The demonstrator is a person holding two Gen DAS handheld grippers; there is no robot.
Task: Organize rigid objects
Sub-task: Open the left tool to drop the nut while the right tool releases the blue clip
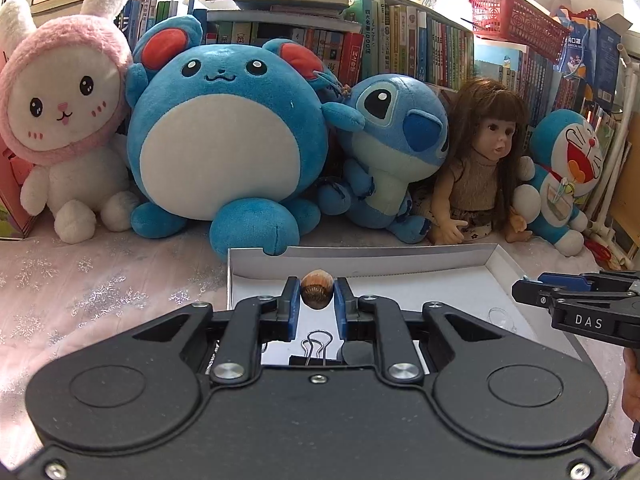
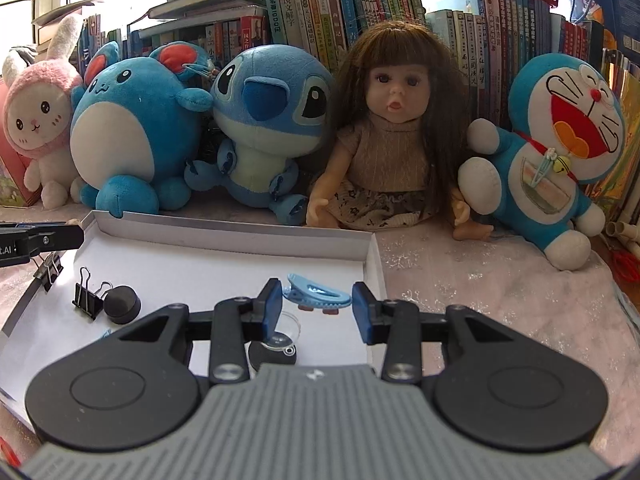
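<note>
While the sorting went on, a brown ridged shell (image 1: 316, 293) sat pinched between the blue pads of the left tongs (image 1: 316, 296), carried above the white shallow box (image 1: 360, 260), presumably for deposit there. Right tongs (image 2: 316, 308): part open, nothing gripped; a blue hair clip (image 2: 316, 294) lay in the box just beyond and between the tips, pads clear of it. Box contents also: black binder clips (image 2: 86, 294), two dark round pieces (image 2: 122, 304), a clear suction cup (image 2: 286, 334). Backdrop: plush toys (image 1: 224, 136), a doll (image 2: 394, 132), books (image 2: 360, 4), all on a pink snowflake-patterned cloth (image 1: 100, 292).
</note>
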